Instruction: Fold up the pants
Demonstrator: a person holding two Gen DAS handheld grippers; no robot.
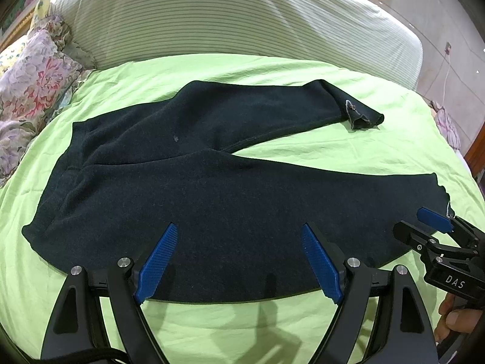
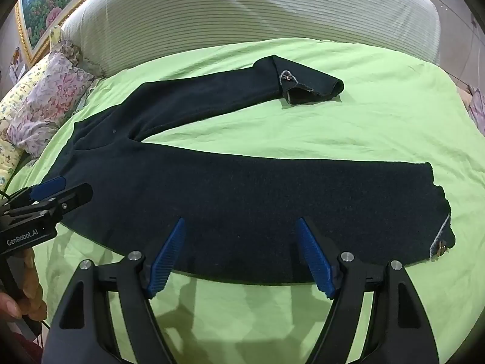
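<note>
Dark navy fleece pants [image 1: 212, 188] lay flat on green-sheeted bed [image 1: 333, 151], legs splayed toward 3 o'clock, left tool [image 1: 239, 261] fingers apart over waist-side edge, right tool [image 2: 242, 254] fingers apart over near leg

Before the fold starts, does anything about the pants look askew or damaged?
Yes. The pants lie with legs splayed in a V, and the far leg's cuff is bent sideways with its opening gaping. The near leg's hem looks ragged.

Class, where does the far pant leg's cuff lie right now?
In the right wrist view, the far cuff lies upper right on the green sheet, near the striped headboard.
</note>
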